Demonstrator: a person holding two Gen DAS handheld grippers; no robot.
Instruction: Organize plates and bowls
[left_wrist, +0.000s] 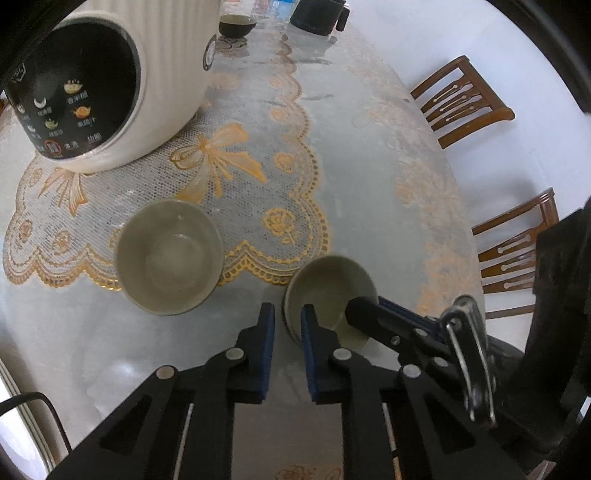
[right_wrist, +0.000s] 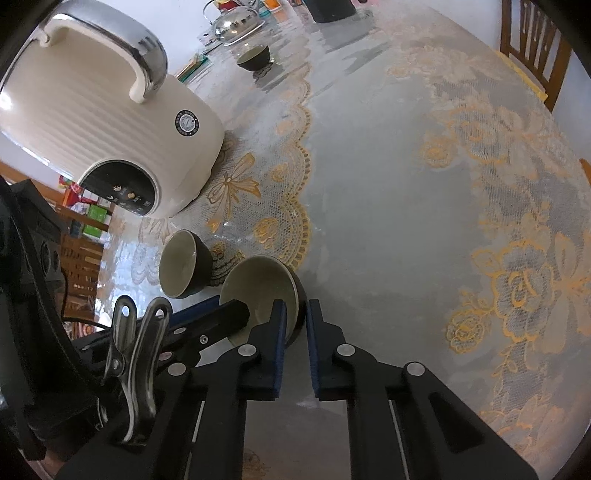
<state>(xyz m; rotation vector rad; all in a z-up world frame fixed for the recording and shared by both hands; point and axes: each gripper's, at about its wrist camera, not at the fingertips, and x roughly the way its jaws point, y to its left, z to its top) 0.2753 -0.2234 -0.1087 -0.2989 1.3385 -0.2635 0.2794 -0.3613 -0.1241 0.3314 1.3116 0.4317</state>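
Note:
A small bowl (left_wrist: 328, 284), pale green inside and dark outside, stands on the glass-topped table (left_wrist: 369, 184) near its front edge. My left gripper (left_wrist: 287, 314) is shut on the bowl's near-left rim, with one pad inside and one outside. My right gripper (left_wrist: 369, 306) reaches in from the right, with one finger inside the same bowl. In the right wrist view this bowl (right_wrist: 258, 280) has its dark wall pinched between the pads of my right gripper (right_wrist: 297, 314), and my left gripper (right_wrist: 236, 308) comes in from the left. A second, matching bowl (left_wrist: 170, 254) (right_wrist: 184, 264) stands upright just beside it on the lace mat.
A cream rice cooker (left_wrist: 110, 85) (right_wrist: 110, 122) stands behind the bowls on the lace mat (left_wrist: 240, 177). A third dark bowl (left_wrist: 236, 24) (right_wrist: 255, 57) and a steel kettle (right_wrist: 236, 22) are at the far end. Wooden chairs (left_wrist: 461, 99) (left_wrist: 517, 251) line the table's right edge.

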